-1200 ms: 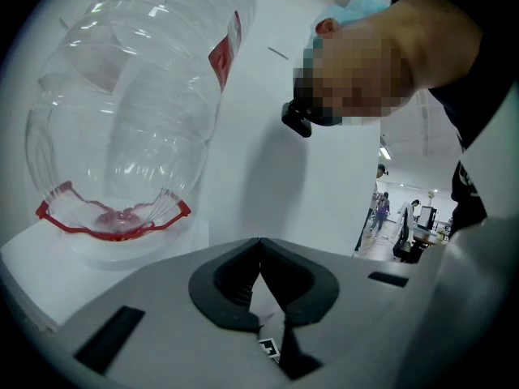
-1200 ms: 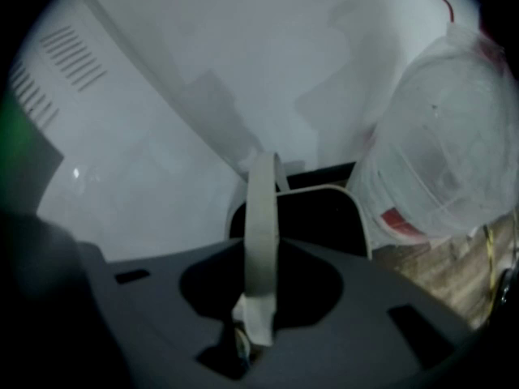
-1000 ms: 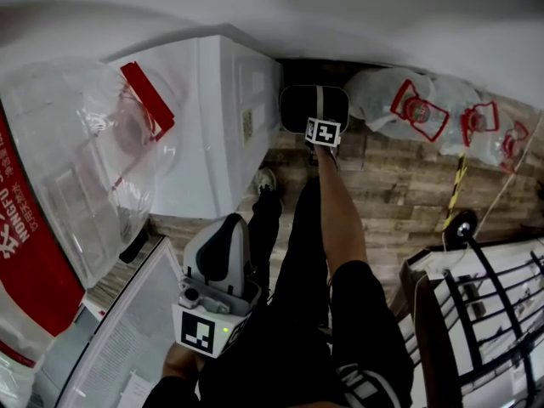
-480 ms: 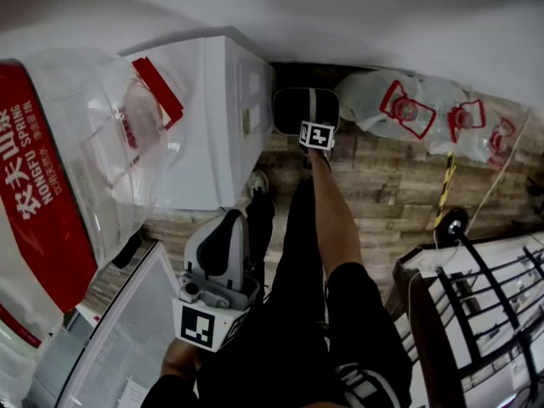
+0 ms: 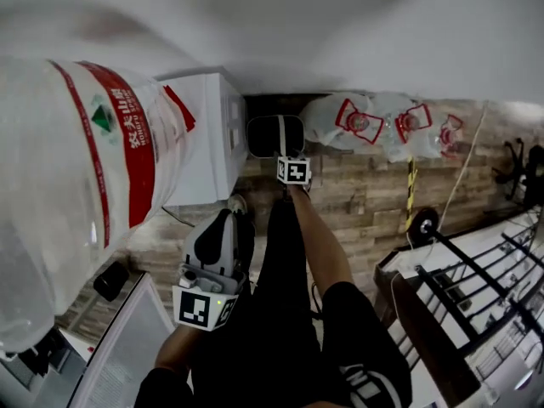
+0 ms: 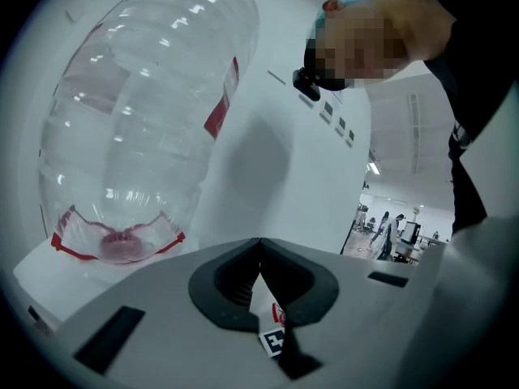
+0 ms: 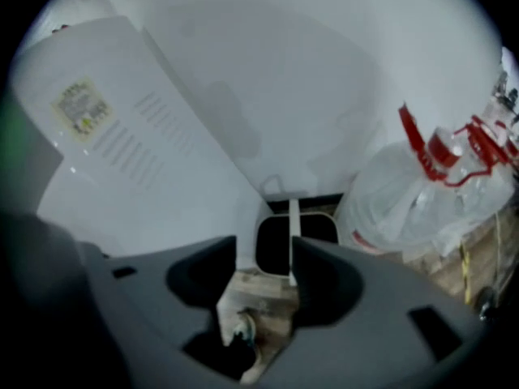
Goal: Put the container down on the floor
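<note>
The container, a black bin with a white rim and a white handle across its top, stands on the wooden floor against a white cabinet. My right gripper hangs at arm's length just above its near edge. In the right gripper view the jaws of the right gripper stand wide apart with nothing between them, and the container shows beyond the gap. My left gripper is held close to the body, and its tips meet.
A big clear water bottle with a red label looms at the left, also in the left gripper view. More clear bottles with red handles lie on the floor right of the container. A black wire rack stands at the right.
The head view has swung, so the big bottle fills much more of the left side. My right gripper has drawn back a little from the container. The left gripper has hardly moved.
</note>
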